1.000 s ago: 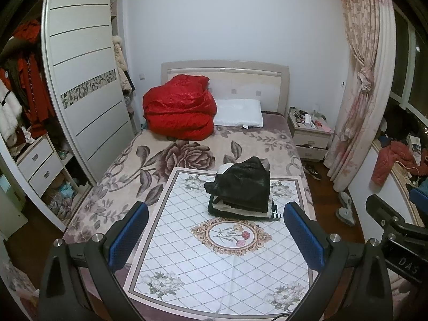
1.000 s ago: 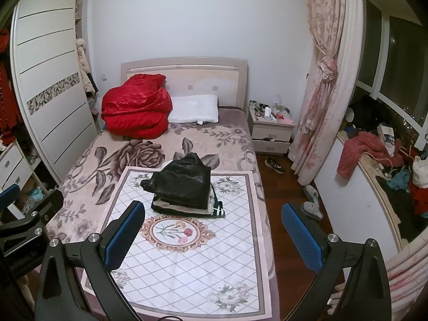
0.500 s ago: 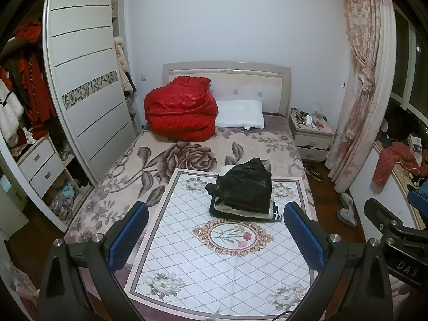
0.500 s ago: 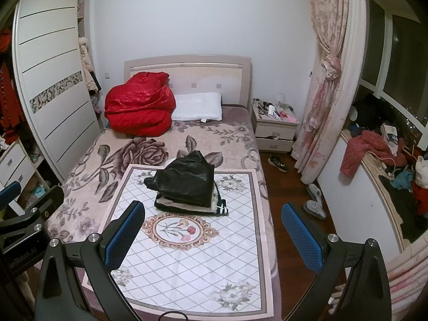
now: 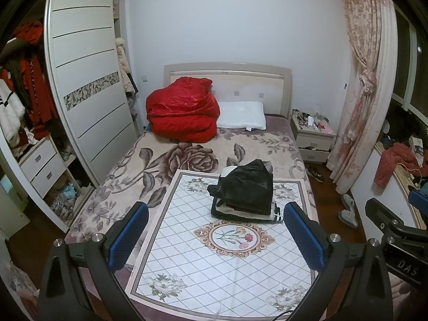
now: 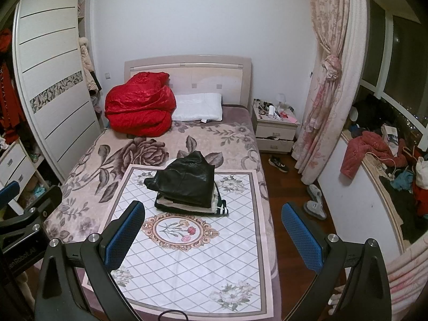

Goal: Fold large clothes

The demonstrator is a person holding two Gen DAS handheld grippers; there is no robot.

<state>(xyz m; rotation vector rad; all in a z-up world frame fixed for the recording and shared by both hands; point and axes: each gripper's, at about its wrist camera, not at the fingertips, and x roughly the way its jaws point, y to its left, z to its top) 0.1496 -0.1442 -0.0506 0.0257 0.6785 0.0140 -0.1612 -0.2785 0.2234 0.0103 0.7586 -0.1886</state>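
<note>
A stack of folded clothes with a black jacket (image 5: 244, 188) on top lies on a white diamond-patterned mat (image 5: 222, 256) on the bed; it also shows in the right wrist view (image 6: 187, 183). My left gripper (image 5: 215, 234) is open and empty, held back over the foot of the bed. My right gripper (image 6: 212, 232) is open and empty too, at the same distance. The clothes lie well beyond both sets of fingertips. The right gripper's body (image 5: 396, 230) shows at the right edge of the left wrist view.
A red quilt (image 5: 183, 112) and a white pillow (image 5: 242, 115) lie at the headboard. A wardrobe (image 5: 88, 85) stands left, a nightstand (image 5: 313, 139) and pink curtain (image 5: 361, 80) right. Shoes (image 6: 315, 203) lie on the floor. Clothes (image 6: 374, 149) pile on the right ledge.
Both grippers have drifted slightly back and up from the bed. The jacket stack looks a little lower in both views. Nothing was grasped or released.
</note>
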